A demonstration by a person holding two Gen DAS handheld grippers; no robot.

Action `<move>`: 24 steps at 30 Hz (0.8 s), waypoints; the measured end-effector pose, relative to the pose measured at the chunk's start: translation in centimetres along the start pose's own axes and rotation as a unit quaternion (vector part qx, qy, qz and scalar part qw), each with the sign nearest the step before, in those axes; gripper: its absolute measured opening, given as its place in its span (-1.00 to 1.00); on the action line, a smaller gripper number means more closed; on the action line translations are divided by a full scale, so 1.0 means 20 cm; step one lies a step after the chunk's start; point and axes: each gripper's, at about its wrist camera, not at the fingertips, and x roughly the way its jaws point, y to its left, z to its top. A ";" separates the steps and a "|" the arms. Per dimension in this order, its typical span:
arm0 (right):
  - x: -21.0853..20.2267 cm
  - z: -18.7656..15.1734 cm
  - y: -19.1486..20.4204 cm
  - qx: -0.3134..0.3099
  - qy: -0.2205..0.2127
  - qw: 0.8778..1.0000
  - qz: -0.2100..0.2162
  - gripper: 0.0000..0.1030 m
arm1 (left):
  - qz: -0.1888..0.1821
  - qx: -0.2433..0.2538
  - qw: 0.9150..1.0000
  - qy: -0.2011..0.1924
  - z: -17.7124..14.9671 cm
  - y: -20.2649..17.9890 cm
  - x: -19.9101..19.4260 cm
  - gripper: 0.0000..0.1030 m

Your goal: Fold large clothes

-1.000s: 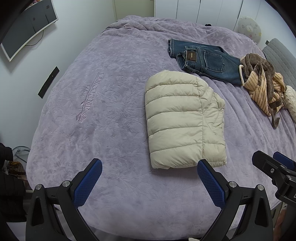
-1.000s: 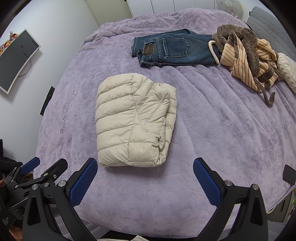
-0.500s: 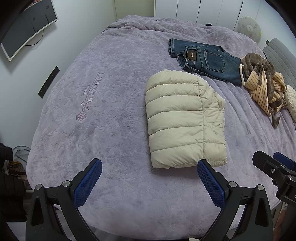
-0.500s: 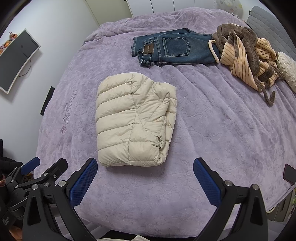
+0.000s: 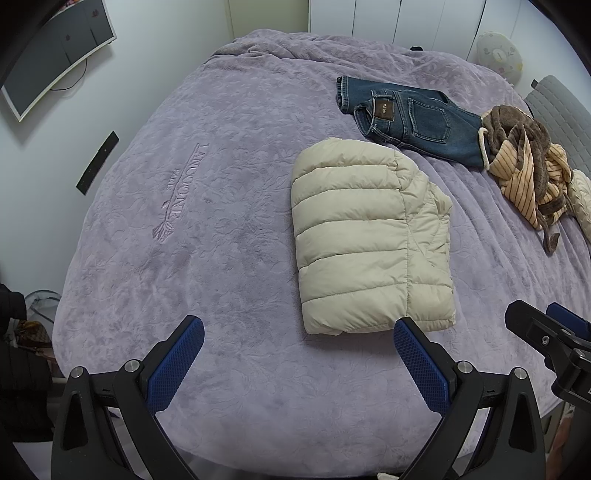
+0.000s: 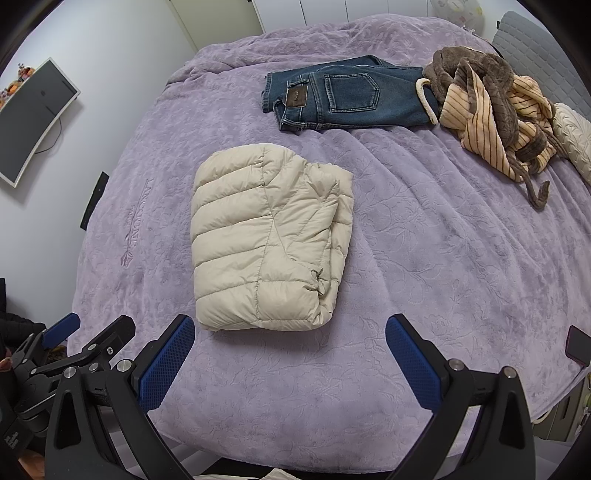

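Note:
A cream puffer jacket (image 5: 369, 243) lies folded into a compact rectangle on the purple bed cover (image 5: 207, 229); it also shows in the right wrist view (image 6: 266, 236). My left gripper (image 5: 297, 354) is open and empty, held above the near edge of the bed, just short of the jacket's near edge. My right gripper (image 6: 290, 354) is open and empty, also just short of the jacket. Folded blue jeans (image 5: 410, 118) lie beyond the jacket. A crumpled brown and striped robe (image 5: 524, 158) lies at the far right.
A curved monitor (image 5: 55, 48) hangs on the left wall. A grey chair back (image 5: 561, 110) and a cream cushion (image 5: 581, 199) sit at the bed's right. White closet doors (image 5: 388, 18) stand behind. A dark phone (image 6: 577, 345) lies at the right bed edge.
Both grippers have drawn back very slightly from the bed; the jacket and other clothes have not moved.

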 end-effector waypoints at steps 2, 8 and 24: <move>0.00 0.00 0.00 0.000 0.000 1.000 0.000 0.99 | 0.001 -0.001 1.000 -0.001 0.00 0.00 0.00 1.00; 0.00 0.01 0.00 -0.001 0.000 1.000 0.000 0.99 | 0.002 -0.001 1.000 0.000 -0.01 0.01 0.01 1.00; 0.01 -0.04 0.02 -0.012 0.002 1.000 -0.017 0.99 | 0.009 0.007 1.000 0.002 -0.01 0.01 0.02 1.00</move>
